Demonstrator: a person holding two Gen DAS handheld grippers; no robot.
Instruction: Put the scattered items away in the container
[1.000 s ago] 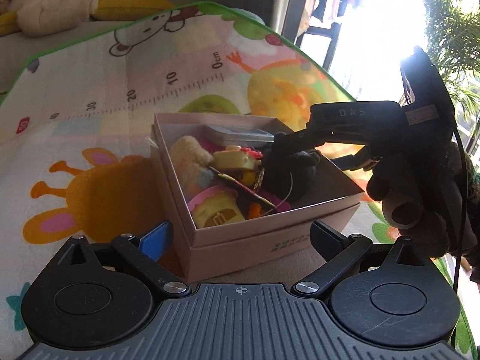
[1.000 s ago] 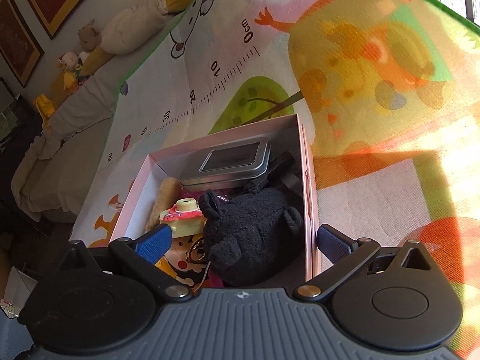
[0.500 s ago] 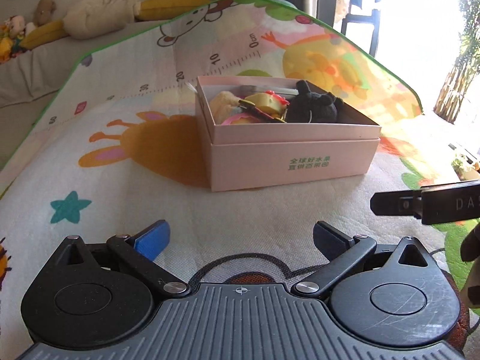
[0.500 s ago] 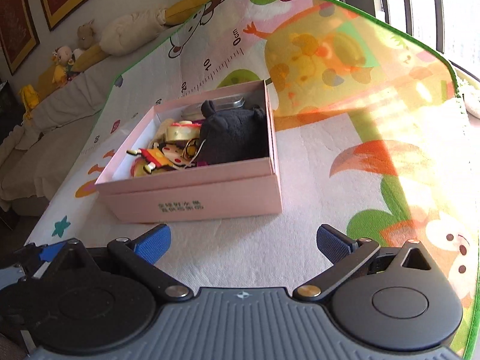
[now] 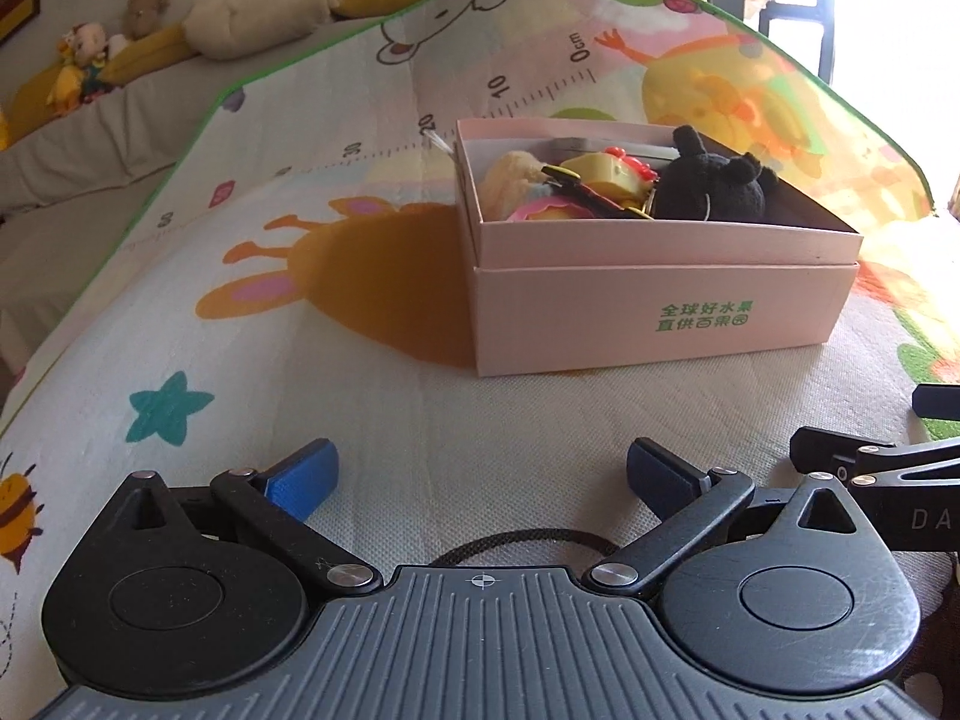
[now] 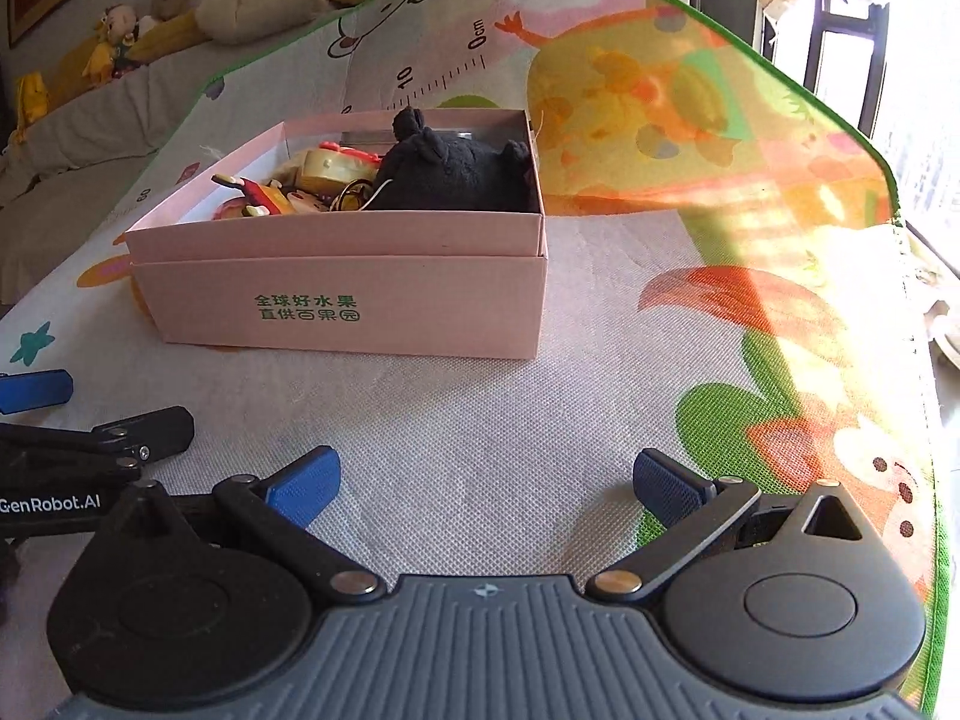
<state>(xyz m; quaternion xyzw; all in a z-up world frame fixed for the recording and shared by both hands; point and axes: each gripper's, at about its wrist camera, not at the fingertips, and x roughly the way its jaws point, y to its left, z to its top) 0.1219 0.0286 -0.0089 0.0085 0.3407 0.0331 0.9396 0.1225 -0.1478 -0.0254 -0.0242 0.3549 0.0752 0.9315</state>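
A pink cardboard box (image 5: 660, 312) (image 6: 360, 300) with green print stands on a colourful play mat. Inside lie a black plush toy (image 5: 714, 186) (image 6: 456, 168), a yellow toy (image 5: 606, 177) (image 6: 330, 165), a silver tin, and other small toys. My left gripper (image 5: 480, 477) is open and empty, low over the mat, well in front of the box. My right gripper (image 6: 486, 480) is open and empty, also in front of the box. Each gripper's fingers show at the edge of the other's view.
The play mat (image 5: 360, 420) has a green border and covers a raised surface. Plush toys and a long cushion (image 5: 252, 18) lie on a sofa behind. A bright window (image 6: 900, 30) is at the right. The mat edge drops off at right (image 6: 936, 420).
Both grippers have pulled back and down from over the box to low over the mat. The black plush stays in the box, released from the right gripper.
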